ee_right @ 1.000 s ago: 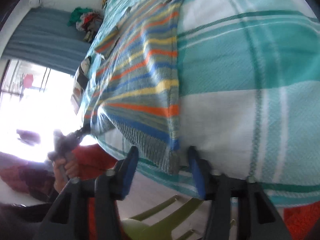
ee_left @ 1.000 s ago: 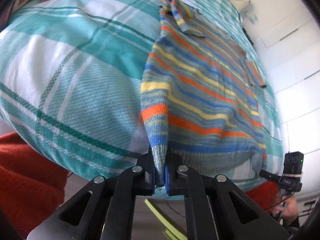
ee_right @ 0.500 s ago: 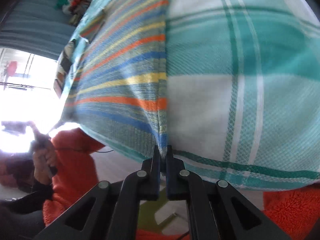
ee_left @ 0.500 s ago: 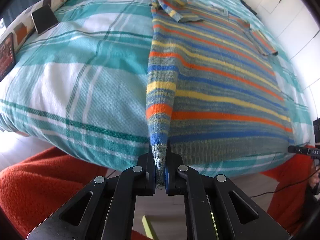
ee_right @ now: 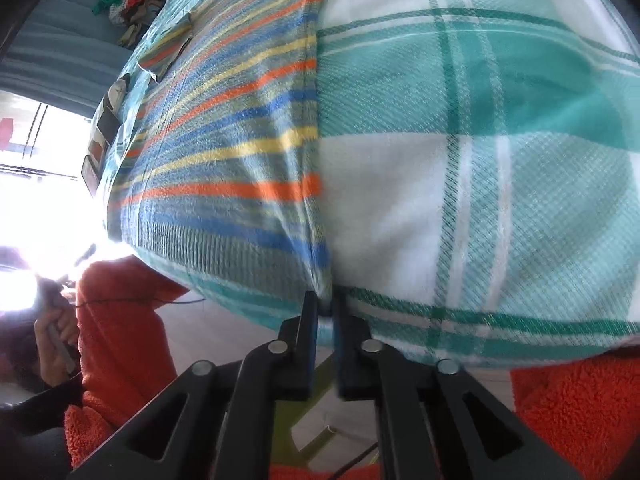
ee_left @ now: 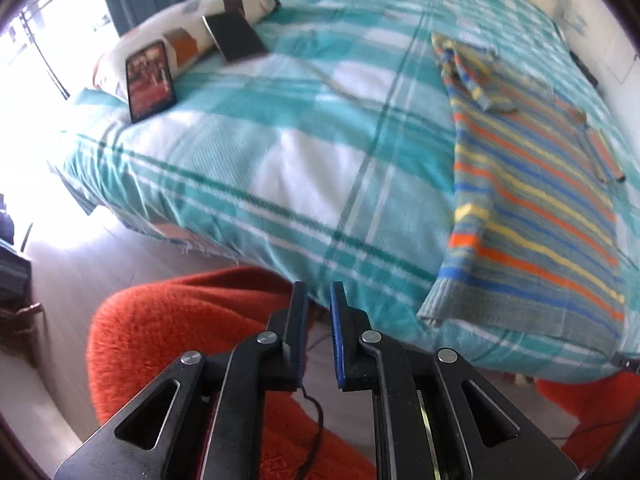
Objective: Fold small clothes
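On the teal-and-white plaid bedspread, two dark phones lie against a patterned pillow at far left. The left claw hangs off the bed's edge over an orange fleece blanket; its jaws have just been opening and stand slightly apart with nothing between them. To its right the knitted sweater with blue, orange and yellow stripes lies spread flat near the bed's right side, ribbed hem toward the bed's front edge. In the right wrist view, the right claw sits at the hem's right corner; its jaws have just been opening too, a narrow gap now showing with the hem corner still between them, and whether the pads still press I cannot tell.

The sweater looks laid out and smoothed, so the release seems the step in hand. To do it well, let the right corner drop free without dragging it, then take the sweater's left edge for the first lengthwise fold, keeping the hem straight.
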